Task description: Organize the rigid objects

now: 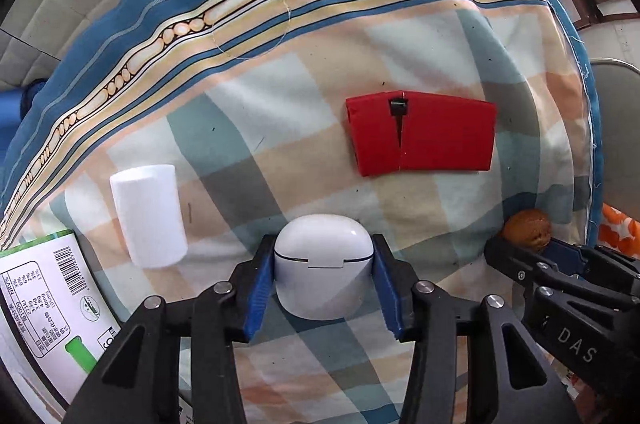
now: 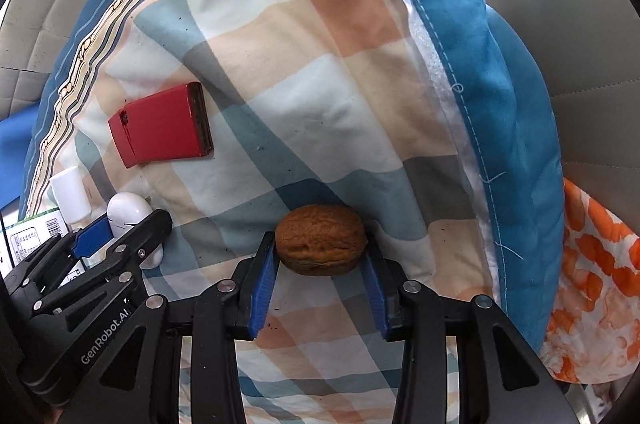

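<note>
My left gripper (image 1: pixel 323 264) is shut on a white earbud case (image 1: pixel 323 266), which rests on the checked cloth (image 1: pixel 280 152). My right gripper (image 2: pixel 320 248) is shut on a brown walnut (image 2: pixel 321 239) near the cloth's right side. The walnut also shows in the left wrist view (image 1: pixel 526 230), with the right gripper (image 1: pixel 528 252) around it. The earbud case also shows in the right wrist view (image 2: pixel 127 213), held by the left gripper (image 2: pixel 120 236). A red box (image 1: pixel 420 134) lies flat beyond the case; it also shows in the right wrist view (image 2: pixel 160 124).
A white cylinder (image 1: pixel 149 214) stands left of the case, also in the right wrist view (image 2: pixel 71 196). A green and white carton (image 1: pixel 48 308) lies at the lower left. A grey chair (image 2: pixel 580 72) and an orange patterned cloth (image 2: pixel 592 288) are right of the cloth's blue border.
</note>
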{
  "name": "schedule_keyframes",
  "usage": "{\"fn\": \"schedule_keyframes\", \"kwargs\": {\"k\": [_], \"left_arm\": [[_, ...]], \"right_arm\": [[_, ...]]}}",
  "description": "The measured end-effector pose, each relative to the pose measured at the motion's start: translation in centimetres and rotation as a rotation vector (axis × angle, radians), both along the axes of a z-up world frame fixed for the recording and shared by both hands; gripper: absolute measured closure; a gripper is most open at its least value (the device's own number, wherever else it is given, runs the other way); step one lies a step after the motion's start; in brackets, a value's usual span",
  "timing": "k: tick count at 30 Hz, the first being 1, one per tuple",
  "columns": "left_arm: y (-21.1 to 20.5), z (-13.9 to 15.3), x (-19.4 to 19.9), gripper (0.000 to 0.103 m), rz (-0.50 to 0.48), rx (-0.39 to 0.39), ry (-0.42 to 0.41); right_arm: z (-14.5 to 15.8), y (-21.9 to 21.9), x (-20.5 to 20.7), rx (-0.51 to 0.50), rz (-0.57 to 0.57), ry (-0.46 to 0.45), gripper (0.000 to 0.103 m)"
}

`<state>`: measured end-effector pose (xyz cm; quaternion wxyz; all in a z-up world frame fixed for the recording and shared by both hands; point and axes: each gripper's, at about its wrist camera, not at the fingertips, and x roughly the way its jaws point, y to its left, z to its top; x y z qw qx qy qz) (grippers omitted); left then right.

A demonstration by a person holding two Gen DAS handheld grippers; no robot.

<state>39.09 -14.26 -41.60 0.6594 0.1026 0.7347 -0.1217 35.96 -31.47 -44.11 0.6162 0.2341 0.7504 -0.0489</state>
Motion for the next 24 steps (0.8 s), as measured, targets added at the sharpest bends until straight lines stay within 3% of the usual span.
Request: {"fn": "schedule_keyframes", "kwargs": {"k": [4, 11, 18, 24], "left_arm": [[-0.9, 1.8, -1.2, 0.06, -0.005, -0.009, -0.021], [1.4, 6.0, -3.6, 0.06, 0.03, -0.056, -0.073], [4.7, 11.6, -7.5, 0.06, 0.075, -0.117, -0.143], [8.7, 16.0, -7.8, 0.06, 0.122, -0.171, -0.219]], "right_arm": [[1.1, 2.4, 0.4, -0.006, 0.037, -0.023, 0.061], [4.2, 4.3, -1.2, -0.005, 0.086, -0.093, 0.061], [8.8, 7.7, -3.0, 0.006, 0.143, -0.178, 0.061], [14.3, 10.1, -5.4, 0.019, 0.215, -0.272, 0.061]]}}
